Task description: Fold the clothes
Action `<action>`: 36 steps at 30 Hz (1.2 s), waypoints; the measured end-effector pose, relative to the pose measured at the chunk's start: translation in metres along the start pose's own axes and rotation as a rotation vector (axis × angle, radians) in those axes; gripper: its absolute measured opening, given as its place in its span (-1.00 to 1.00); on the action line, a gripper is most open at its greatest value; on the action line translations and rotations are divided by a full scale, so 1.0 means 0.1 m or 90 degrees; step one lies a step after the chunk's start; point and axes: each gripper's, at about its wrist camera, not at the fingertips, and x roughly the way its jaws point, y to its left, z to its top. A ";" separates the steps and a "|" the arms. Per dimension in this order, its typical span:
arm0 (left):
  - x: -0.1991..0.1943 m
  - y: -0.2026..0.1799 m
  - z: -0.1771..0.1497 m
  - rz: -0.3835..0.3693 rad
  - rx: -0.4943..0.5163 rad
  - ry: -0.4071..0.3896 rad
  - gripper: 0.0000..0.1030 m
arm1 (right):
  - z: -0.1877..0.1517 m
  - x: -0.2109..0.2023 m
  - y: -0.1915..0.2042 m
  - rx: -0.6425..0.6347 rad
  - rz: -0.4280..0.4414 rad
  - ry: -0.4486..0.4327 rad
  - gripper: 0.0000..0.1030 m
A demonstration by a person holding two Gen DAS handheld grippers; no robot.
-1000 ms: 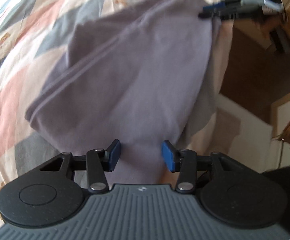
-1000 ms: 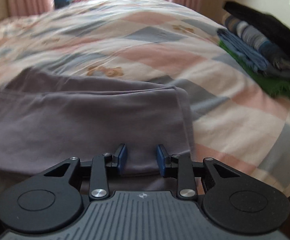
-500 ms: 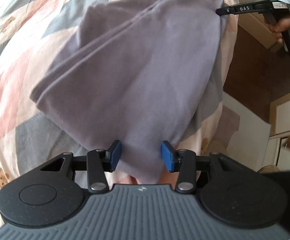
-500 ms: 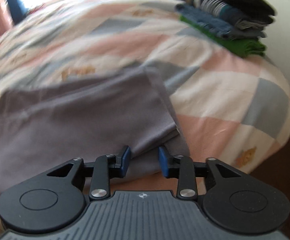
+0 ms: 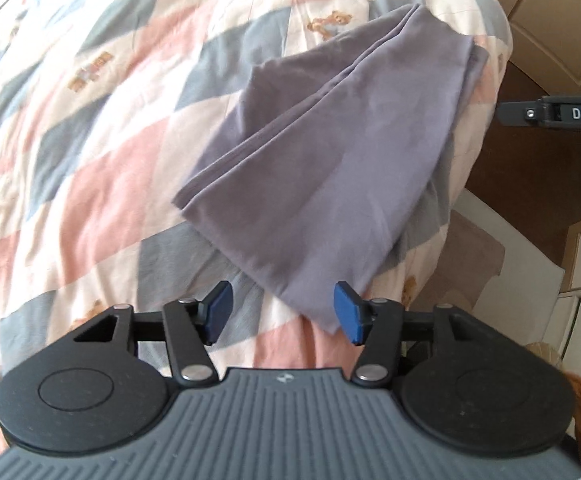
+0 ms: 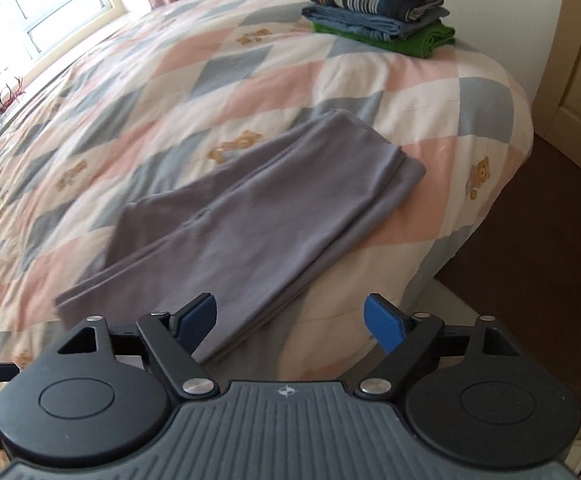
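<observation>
Grey folded garment (image 6: 258,216) lies flat on the bed (image 6: 390,80); my left claw (image 5: 282,314) and right claw (image 6: 290,320) both gape, empty.

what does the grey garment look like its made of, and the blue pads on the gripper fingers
The grey garment looks like soft matte knit, probably cotton jersey: it drapes limply, with rounded layered fold edges and no sheen. The blue pads on the right gripper look like matte rubber or soft plastic, smooth and evenly coloured; the pictures cannot settle which.
</observation>
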 end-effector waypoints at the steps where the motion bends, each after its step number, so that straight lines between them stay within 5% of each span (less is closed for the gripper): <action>1: -0.06 0.00 -0.04 0.003 0.003 -0.004 0.08 | -0.01 -0.08 0.06 0.000 -0.006 -0.005 0.65; 16: -0.82 -0.05 -0.38 -0.009 0.076 -0.083 0.24 | -0.13 -1.08 0.54 0.019 -0.035 -0.094 0.75; 36: -1.05 -0.11 -0.28 -0.014 0.068 -0.083 0.29 | 0.04 -1.28 0.58 0.003 -0.030 -0.092 0.78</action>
